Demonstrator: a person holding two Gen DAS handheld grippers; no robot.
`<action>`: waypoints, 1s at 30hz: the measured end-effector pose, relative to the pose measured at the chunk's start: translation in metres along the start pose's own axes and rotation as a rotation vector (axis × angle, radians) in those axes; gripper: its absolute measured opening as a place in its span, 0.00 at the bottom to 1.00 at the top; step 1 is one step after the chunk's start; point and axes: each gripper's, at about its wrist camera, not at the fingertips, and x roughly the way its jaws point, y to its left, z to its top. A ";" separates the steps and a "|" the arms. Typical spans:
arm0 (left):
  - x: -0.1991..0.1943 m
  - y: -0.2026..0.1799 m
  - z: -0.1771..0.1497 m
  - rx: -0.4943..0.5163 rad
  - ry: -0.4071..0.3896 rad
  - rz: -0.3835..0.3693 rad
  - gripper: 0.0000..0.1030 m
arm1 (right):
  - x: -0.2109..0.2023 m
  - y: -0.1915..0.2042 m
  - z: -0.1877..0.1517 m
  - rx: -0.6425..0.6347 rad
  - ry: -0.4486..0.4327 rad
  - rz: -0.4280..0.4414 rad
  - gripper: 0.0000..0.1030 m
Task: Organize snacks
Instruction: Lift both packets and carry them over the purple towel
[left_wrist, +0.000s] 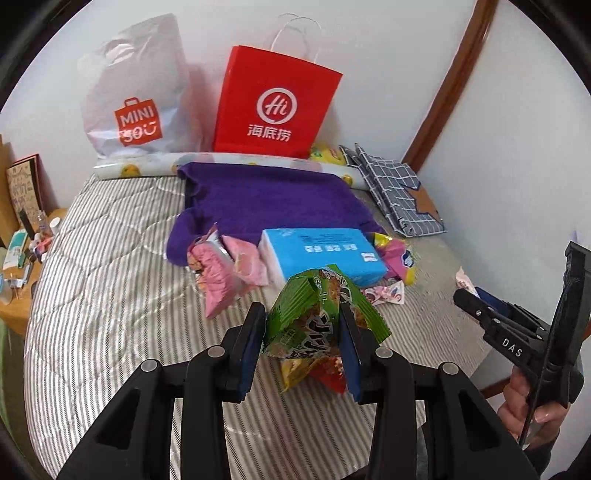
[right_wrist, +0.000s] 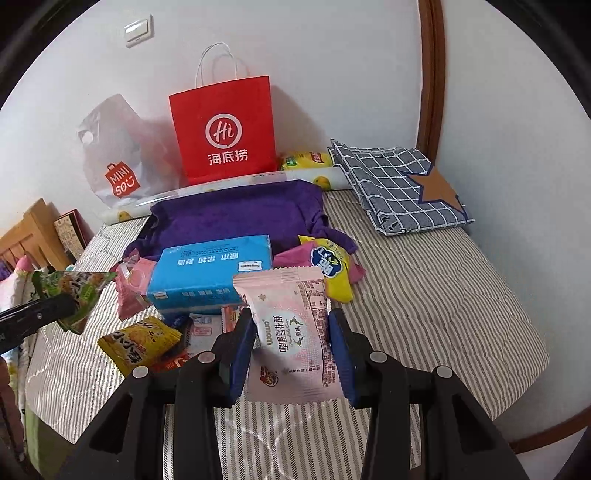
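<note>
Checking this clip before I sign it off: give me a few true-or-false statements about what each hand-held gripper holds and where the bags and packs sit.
1. The left hand-held gripper is shut on a green snack packet. True.
2. The right hand-held gripper is open with nothing in it. False: it grips a pink snack packet.
3. The red paper bag stands upright against the wall. True.
4. The blue tissue pack lies inside the red paper bag. False: it lies on the bed, in front of the purple cloth.
5. A checked cloth lies right of the purple cloth. True.
</note>
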 end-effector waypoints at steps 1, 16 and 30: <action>0.002 -0.002 0.002 0.003 0.001 -0.002 0.38 | 0.001 0.001 0.001 -0.002 0.000 0.001 0.37; 0.033 -0.021 0.052 0.056 0.015 0.000 0.38 | 0.029 0.013 0.049 -0.029 -0.022 0.066 0.37; 0.065 -0.002 0.104 0.074 0.008 0.080 0.38 | 0.073 0.018 0.102 -0.076 -0.052 0.077 0.37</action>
